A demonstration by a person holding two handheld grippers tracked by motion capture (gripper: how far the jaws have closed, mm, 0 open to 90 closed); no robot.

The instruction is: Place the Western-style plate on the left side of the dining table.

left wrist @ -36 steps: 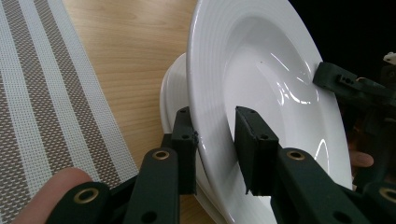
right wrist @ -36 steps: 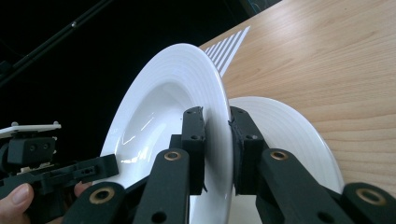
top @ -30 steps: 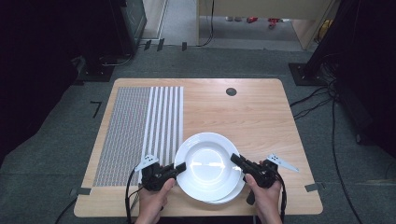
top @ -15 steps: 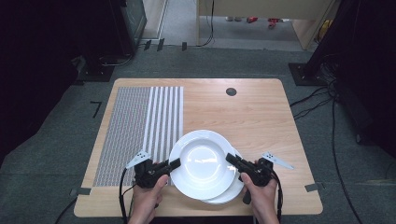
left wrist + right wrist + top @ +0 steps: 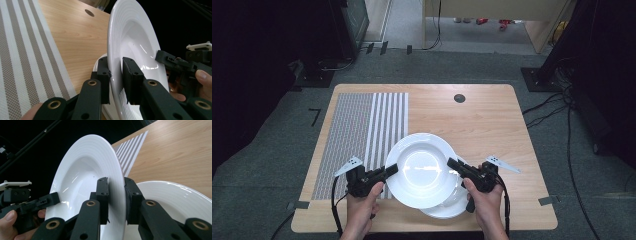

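A white deep plate (image 5: 422, 167) hangs above the table's front edge, held by its rim on both sides. My left gripper (image 5: 388, 170) is shut on its left rim (image 5: 115, 75). My right gripper (image 5: 454, 164) is shut on the right rim (image 5: 116, 195). Under it a second white plate (image 5: 452, 206) lies on the wood, partly covered by the lifted one; its rim shows at the right in the right gripper view (image 5: 175, 195). In the left gripper view the right gripper (image 5: 172, 61) shows on the far rim.
A grey placemat with white stripes (image 5: 357, 135) covers the table's left part. A round dark cable hole (image 5: 459, 98) sits near the far edge. Bare wood (image 5: 482, 125) lies to the right and behind the plates. Cables run on the floor at the right.
The held plate has moved left and up off the lower plate, and both grippers have shifted left with it. More of the lower plate shows at the right.
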